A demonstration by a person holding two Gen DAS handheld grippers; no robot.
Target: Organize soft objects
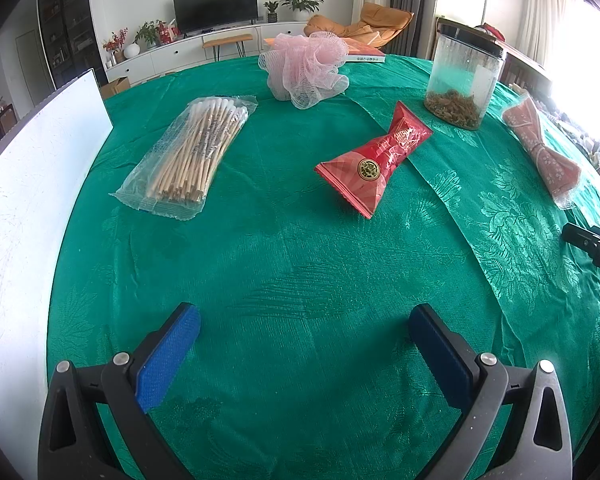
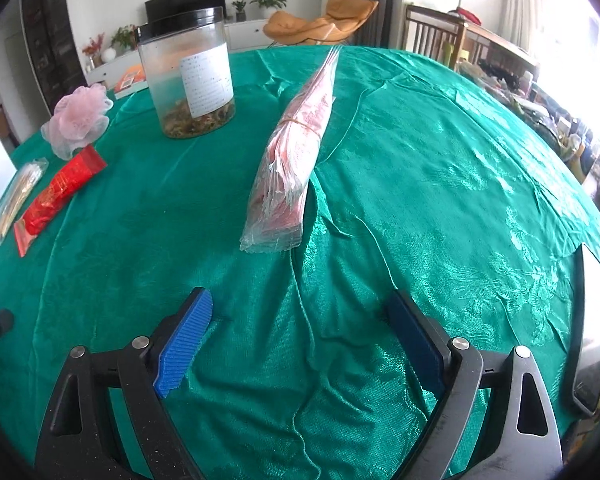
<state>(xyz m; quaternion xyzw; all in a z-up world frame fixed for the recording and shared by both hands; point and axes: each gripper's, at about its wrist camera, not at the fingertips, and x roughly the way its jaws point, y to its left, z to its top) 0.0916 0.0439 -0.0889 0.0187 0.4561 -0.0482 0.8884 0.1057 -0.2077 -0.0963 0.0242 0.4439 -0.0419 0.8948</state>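
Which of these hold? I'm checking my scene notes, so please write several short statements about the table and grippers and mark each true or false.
1. The clear plastic jar with a black lid stands upright. True.
2. The right gripper grips the banded bundle of pink plastic bags. False: it is open and empty, the bundle lying ahead of it.
3. The pink mesh bath pouf sits inside the jar. False: it lies on the green patterned tablecloth.
4. The left gripper is open and empty. True.
5. The red foil snack packet lies beside the clear bag of cotton swabs. True.
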